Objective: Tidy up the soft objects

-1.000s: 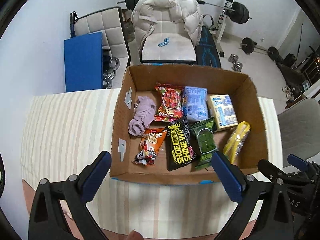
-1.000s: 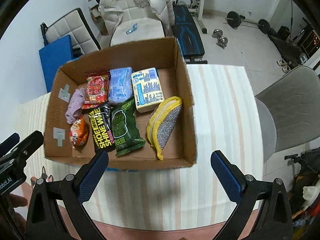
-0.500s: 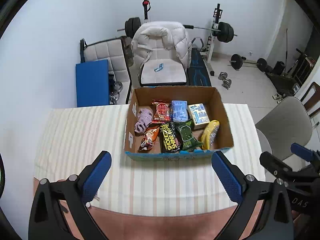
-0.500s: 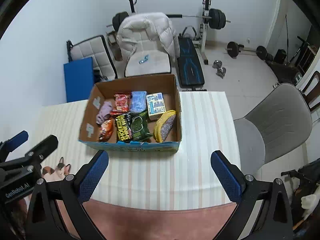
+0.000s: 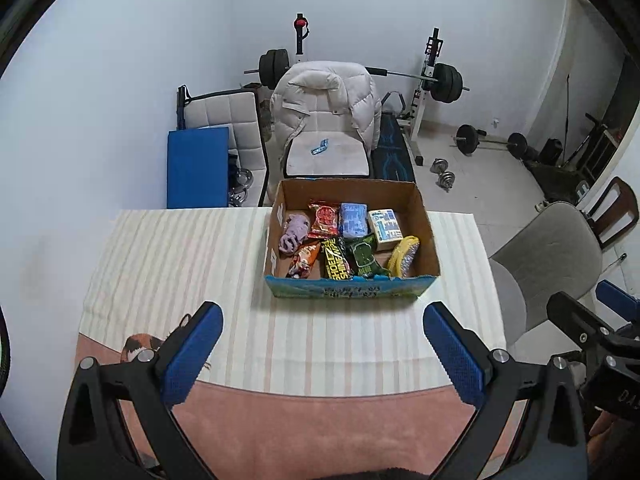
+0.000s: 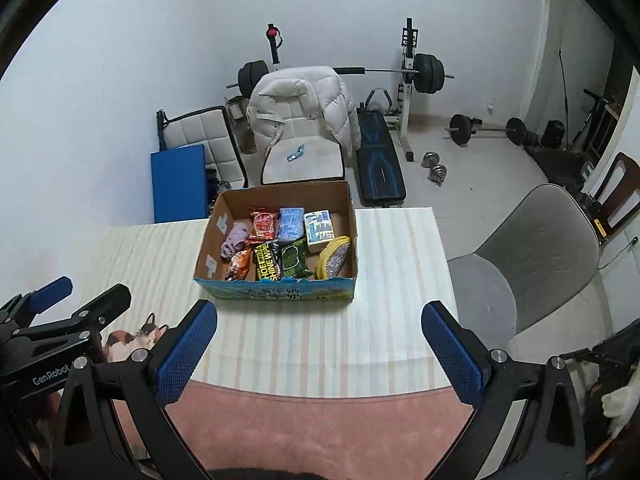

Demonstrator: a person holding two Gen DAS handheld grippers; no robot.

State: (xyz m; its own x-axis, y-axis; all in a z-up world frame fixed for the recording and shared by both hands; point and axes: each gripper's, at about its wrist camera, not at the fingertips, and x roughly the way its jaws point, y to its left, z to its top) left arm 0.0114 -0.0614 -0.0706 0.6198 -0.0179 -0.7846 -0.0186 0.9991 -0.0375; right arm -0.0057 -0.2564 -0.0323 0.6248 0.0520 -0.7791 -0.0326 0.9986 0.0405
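box of soft goods, centre frame: packed, task looks near done or done.
box on striped cloth holds purple rag, pouches, sponge; black pack reads "shoe shine wipe". left gripper and right gripper: jaws apart, empty; "genrobot" lower left, right view.

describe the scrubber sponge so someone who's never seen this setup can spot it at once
Find the open cardboard box on the striped tablecloth. Look in its near right corner, beside the right wall: the scrubber sponge lies there, right of the dark green packet. It is the only item with a bright yellow rim around a glittery silver face; everything else is printed packaging or lilac cloth.
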